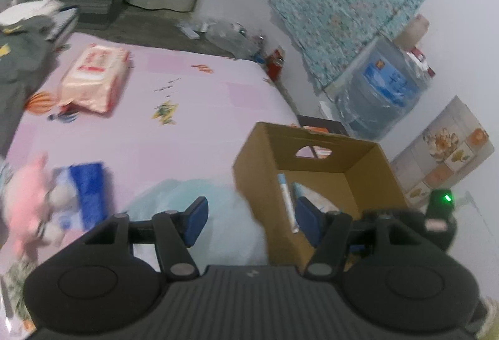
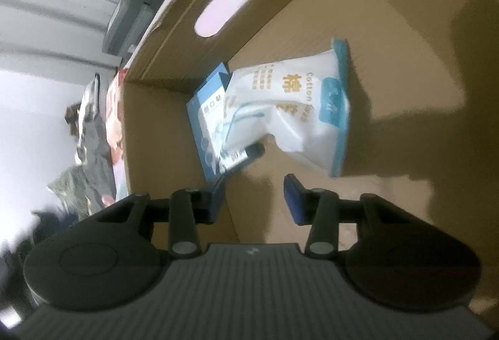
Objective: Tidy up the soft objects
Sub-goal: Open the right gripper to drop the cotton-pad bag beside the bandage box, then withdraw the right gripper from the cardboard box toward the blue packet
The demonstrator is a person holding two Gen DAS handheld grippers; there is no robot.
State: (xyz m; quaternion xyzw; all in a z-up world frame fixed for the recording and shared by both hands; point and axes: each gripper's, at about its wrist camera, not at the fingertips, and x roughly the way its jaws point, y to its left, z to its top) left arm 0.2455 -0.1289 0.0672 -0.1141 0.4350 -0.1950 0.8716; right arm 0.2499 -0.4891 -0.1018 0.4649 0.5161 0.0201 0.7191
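Observation:
My left gripper point(image 1: 251, 221) hangs open over the bed, with nothing pressed between its blue pads. Below it lie a pale blue fluffy thing point(image 1: 187, 199) and the near corner of an open cardboard box point(image 1: 262, 165). A pink plush toy point(image 1: 28, 209) and a blue towel point(image 1: 87, 190) lie to the left. My right gripper point(image 2: 254, 199) is open inside the cardboard box point(image 2: 174, 37), holding nothing. Just ahead of its fingertips, on the box floor, a white cotton-pad bag point(image 2: 296, 109) leans against a small blue-and-white carton point(image 2: 205, 118).
A pink wipes pack point(image 1: 93, 78) lies farther up the pink bedsheet point(image 1: 193, 140), with grey clothing point(image 1: 18, 59) at the left edge. A large water bottle point(image 1: 380, 90) stands by the wall beyond the box. A black unit with a green light point(image 1: 441, 212) sits at the box's right.

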